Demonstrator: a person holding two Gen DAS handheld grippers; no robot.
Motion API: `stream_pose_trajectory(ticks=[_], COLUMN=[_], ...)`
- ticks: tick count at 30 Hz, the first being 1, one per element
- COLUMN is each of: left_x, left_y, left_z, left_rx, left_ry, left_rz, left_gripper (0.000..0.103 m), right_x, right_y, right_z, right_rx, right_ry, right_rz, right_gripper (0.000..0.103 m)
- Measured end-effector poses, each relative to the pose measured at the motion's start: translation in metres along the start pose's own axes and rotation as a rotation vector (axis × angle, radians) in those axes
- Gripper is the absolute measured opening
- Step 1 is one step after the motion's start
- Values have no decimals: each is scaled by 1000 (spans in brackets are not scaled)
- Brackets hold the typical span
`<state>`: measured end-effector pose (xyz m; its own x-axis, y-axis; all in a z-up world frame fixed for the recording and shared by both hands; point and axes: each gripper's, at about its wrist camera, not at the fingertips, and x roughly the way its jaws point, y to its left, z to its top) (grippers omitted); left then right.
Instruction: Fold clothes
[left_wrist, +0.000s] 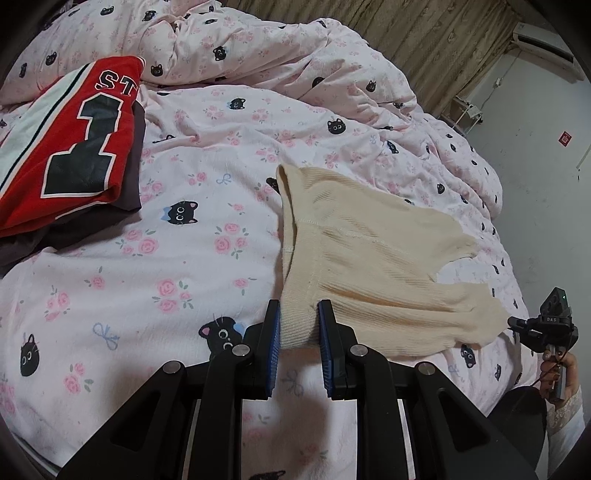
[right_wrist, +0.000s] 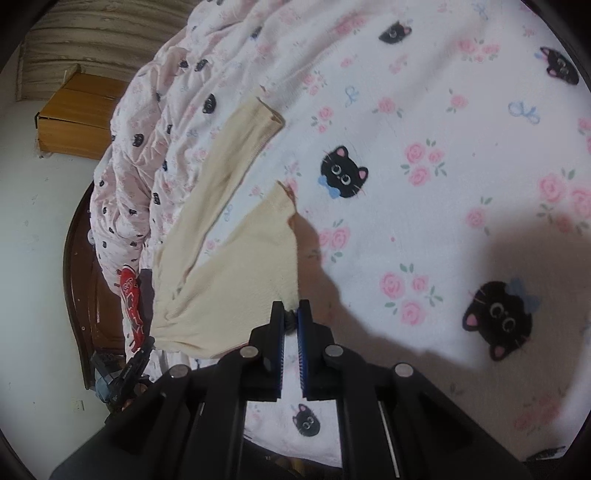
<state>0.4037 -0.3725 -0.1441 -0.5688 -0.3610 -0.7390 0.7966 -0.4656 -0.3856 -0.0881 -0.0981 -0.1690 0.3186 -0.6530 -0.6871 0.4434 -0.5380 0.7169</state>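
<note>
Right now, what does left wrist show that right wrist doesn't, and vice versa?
Left wrist only: the AC unit on the wall, the jersey's big "1", and the left gripper shut on the cream knit garment's ribbed band.
Right wrist only: a wooden cabinet and the dark bed frame.
Both: cream garment, cat-print sheet, red jersey, right gripper pinching a garment corner.

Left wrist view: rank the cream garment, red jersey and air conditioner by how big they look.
1. Cream garment and red jersey: look alike, and the jersey is cut off by the edge, so unranked.
2. Air conditioner, far away.
</note>
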Motion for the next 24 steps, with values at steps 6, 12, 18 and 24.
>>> stream_pose_trajectory(ticks=[6,12,18,24], left_x=[-10,-20,-26,-24], left_y=[-7,-10,-15,-16], left_z=[1,4,8,7], left_rx=[5,-13,-5,12], left_ry=[8,32,78,136], left_rz=[9,-7,5,55], left_gripper=[17,17,17,17], right_x=[-22,-42,-61,-62], right_y=[14,20,23,27], right_z=[-2,-8,-22,-42], right_rx=[-35,-51,-63,-94], right_ry=[-16,-22,-17,36], right_rz=[13,24,45,21], right_gripper=[7,7,7,7])
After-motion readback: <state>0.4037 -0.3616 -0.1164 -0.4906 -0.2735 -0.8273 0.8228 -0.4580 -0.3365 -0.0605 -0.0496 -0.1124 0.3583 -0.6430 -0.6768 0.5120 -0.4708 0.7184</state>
